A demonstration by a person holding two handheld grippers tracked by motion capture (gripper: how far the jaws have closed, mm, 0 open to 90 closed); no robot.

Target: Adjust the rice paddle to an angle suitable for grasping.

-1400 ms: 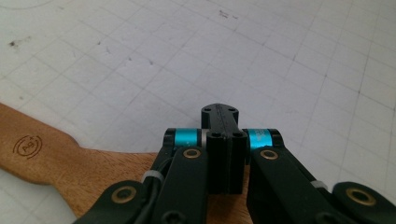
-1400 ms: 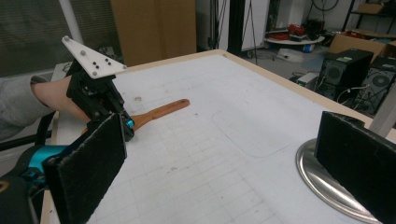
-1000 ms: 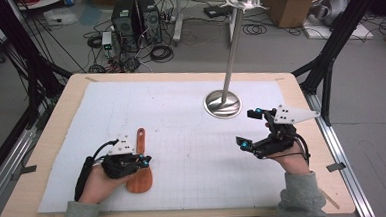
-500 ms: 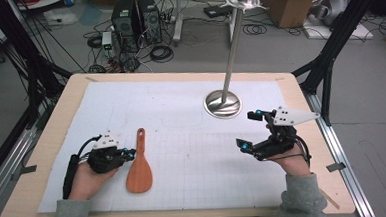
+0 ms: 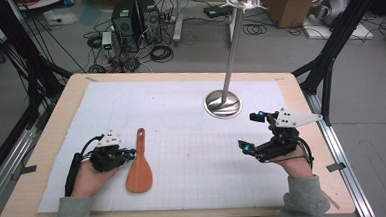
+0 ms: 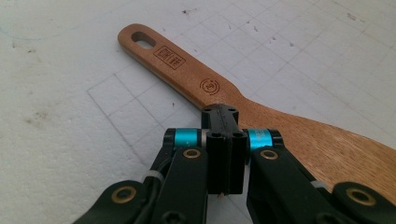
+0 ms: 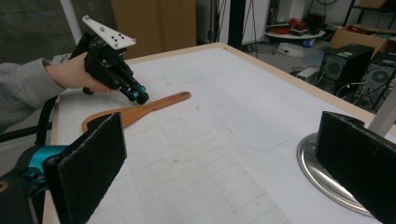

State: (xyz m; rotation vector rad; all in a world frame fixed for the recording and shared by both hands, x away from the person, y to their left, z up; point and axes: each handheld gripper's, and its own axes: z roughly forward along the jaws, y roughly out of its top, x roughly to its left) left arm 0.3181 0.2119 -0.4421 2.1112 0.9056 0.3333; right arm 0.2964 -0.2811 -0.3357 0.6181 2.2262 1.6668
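grey floor (image 5: 374, 79), tangled cables (image 5: 160, 52), computer towers (image 5: 136, 16), cardboard boxes (image 5: 288, 3)

— What stands on my counter (image 5: 52, 141) besides the work?
— A white gridded mat (image 5: 181, 114) covers it; a steel pole stand (image 5: 223, 104) rises from its round base. Computer towers (image 5: 136, 16), cables and cardboard boxes (image 5: 290, 3) sit on the floor.
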